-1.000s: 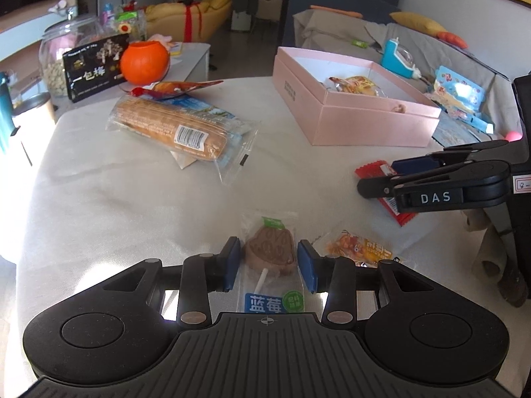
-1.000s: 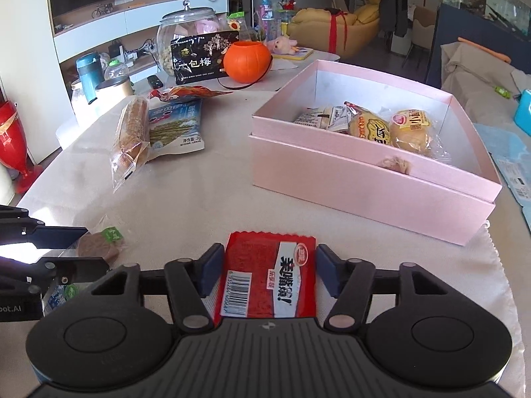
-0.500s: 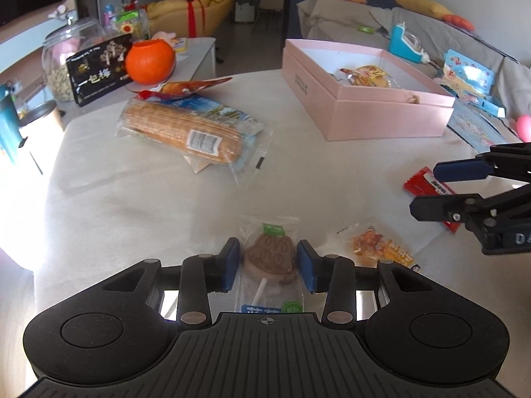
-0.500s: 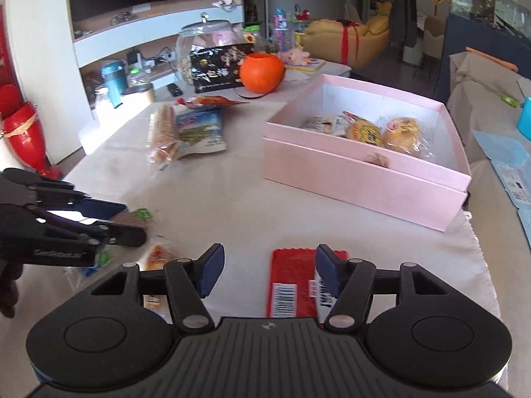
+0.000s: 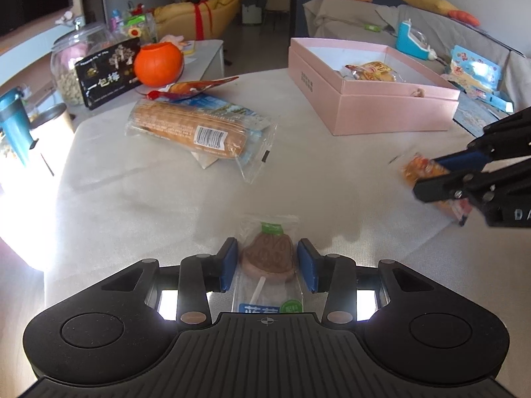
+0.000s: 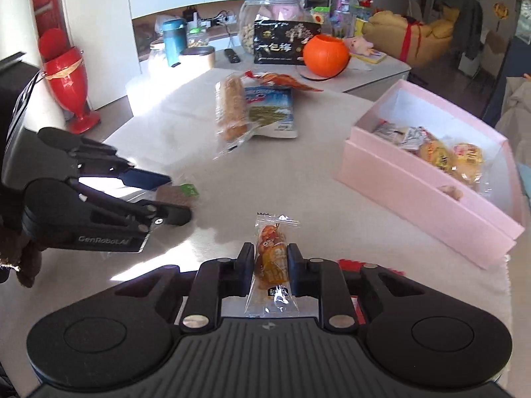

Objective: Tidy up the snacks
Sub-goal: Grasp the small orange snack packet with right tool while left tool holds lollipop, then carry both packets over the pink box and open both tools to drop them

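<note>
Left gripper (image 5: 267,267): jaws part open around the lollipop (image 5: 268,260), pads just beside the candy head on each side; can't tell if they touch the wrapper yet, so no firm hold. Lollipop lies flat at the near edge of the surface (image 5: 139,212). Right gripper (image 6: 268,267): jaws narrowed onto the orange packet (image 6: 270,262), pads against both sides, looks gripped, at the near edge too. Red pack (image 6: 348,263) mostly hidden behind the right gripper, only a corner showing. Mid-surface: cracker sleeve (image 5: 189,129) lying on a blue bag (image 6: 269,111), with a torn wrapper (image 5: 195,88) behind. Pink box (image 6: 428,192) at the far right edge, open, several snacks already inside. Risks, as judgement: the packet is slick film pinched mid-body, so it could slide or swing out on a fast lift; the box wall is tall, so a low carry would clip it. The lollipop's flat wrapper may crumple, or the head skid forward, if the jaws shut off-centre. The two grippers sit near each other, so a lift toward the box at the same moment could collide. Versus 1.0 s ago: right gripper was straddling the red pack, jaws wide; it has left that and shifted left to the orange packet and closed in. Left gripper hasn't changed much, same straddle on the lollipop.
</note>
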Demonstrator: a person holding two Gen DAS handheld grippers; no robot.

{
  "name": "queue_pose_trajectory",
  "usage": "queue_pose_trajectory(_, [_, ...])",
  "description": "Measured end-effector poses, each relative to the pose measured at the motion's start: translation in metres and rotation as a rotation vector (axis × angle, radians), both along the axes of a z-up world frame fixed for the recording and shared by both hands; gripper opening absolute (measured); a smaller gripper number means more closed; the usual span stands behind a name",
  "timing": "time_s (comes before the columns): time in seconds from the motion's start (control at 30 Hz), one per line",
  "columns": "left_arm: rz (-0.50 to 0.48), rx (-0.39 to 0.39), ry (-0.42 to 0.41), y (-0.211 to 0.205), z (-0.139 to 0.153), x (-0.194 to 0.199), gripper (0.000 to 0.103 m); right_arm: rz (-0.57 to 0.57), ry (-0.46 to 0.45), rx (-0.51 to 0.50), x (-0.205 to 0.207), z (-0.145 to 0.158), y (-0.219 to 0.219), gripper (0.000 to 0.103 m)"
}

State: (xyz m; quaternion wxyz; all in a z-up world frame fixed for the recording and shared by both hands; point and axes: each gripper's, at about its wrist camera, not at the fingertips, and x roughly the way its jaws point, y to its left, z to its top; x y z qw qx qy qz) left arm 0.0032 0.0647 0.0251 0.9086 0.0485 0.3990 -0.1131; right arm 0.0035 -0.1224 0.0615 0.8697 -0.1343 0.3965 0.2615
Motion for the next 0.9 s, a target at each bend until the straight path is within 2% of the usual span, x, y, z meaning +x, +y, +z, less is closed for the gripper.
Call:
queue_pose_trajectory(0.03, [-0.007,-0.005,-0.003,-0.005,0.0,0.0,0.042,-0.016,-0.011,-0.006,0.001,0.004,-0.007,0.02])
queue_pose_trajectory(0.17, [-0.084,-0.103,0.011,-0.021,0.006,0.001,0.041,-0.076,-0.043,-0.022,0.006,0.017,-0.043,0.02])
queue_pose_trajectory(0.23, [-0.1,-0.138,-0.012,-0.029,0.018,0.005,0.041,-0.107,-0.058,-0.032,0.006,0.023,-0.06,0.02])
queue_pose_trajectory(0.33, [-0.136,-0.222,-0.089,-0.039,0.058,0.023,0.041,-0.151,-0.073,-0.042,0.005,0.032,-0.085,0.02])
queue_pose_trajectory(0.4, [-0.151,-0.261,-0.18,-0.049,0.092,0.041,0.041,-0.18,-0.085,-0.044,0.007,0.037,-0.098,0.02])
queue_pose_trajectory(0.47, [-0.161,-0.349,-0.261,-0.06,0.123,0.071,0.044,-0.207,-0.089,-0.036,0.013,0.043,-0.106,0.02])
queue_pose_trajectory(0.5, [-0.155,-0.401,-0.275,-0.065,0.131,0.089,0.048,-0.219,-0.089,-0.028,0.017,0.044,-0.109,0.02])
queue_pose_trajectory(0.53, [-0.154,-0.43,-0.264,-0.07,0.133,0.11,0.047,-0.23,-0.085,-0.019,0.019,0.046,-0.111,0.02])
queue_pose_trajectory(0.57, [-0.144,-0.433,-0.215,-0.076,0.131,0.134,0.046,-0.241,-0.076,-0.007,0.022,0.047,-0.113,0.02])
queue_pose_trajectory(0.63, [-0.089,-0.464,-0.168,-0.079,0.123,0.156,0.043,-0.257,-0.056,0.004,0.028,0.046,-0.114,0.02])
queue_pose_trajectory(0.73, [-0.046,-0.536,-0.192,-0.063,0.105,0.143,0.043,-0.276,-0.047,-0.005,0.03,0.041,-0.118,0.02])
queue_pose_trajectory(0.8, [-0.02,-0.51,-0.193,-0.051,0.089,0.122,0.043,-0.29,-0.029,0.003,0.03,0.036,-0.124,0.02])
queue_pose_trajectory(0.9, [0.004,-0.43,-0.205,-0.033,0.064,0.087,0.043,-0.32,-0.031,0.029,0.035,0.036,-0.132,0.02])
